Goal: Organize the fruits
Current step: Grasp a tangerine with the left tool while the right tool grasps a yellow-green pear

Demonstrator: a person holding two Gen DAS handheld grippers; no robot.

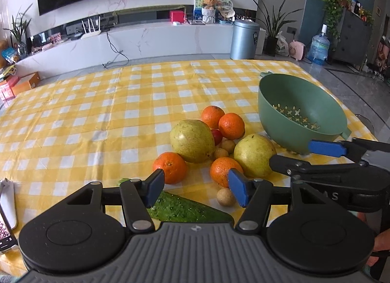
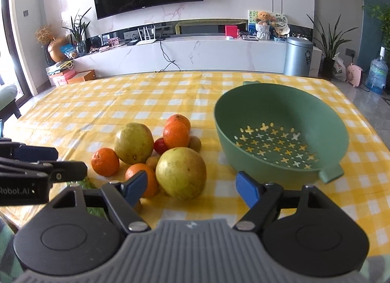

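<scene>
Your left claw point(image 1: 196, 186) stands open above the near edge of the fruit pile, its blue pads apart with nothing pressed between them; your right claw point(image 2: 192, 189) is likewise open and empty, just beside the nearest pear point(image 2: 180, 173). The fruits lie clustered on the yellow-checked surface point(image 1: 85, 117): two pears, four oranges point(image 1: 170, 167), a small red fruit point(image 1: 217, 136), several small tan fruits, and a cucumber point(image 1: 185, 210) under the left claw. The green colander point(image 2: 280, 134) sits empty, just right of the pile.
</scene>
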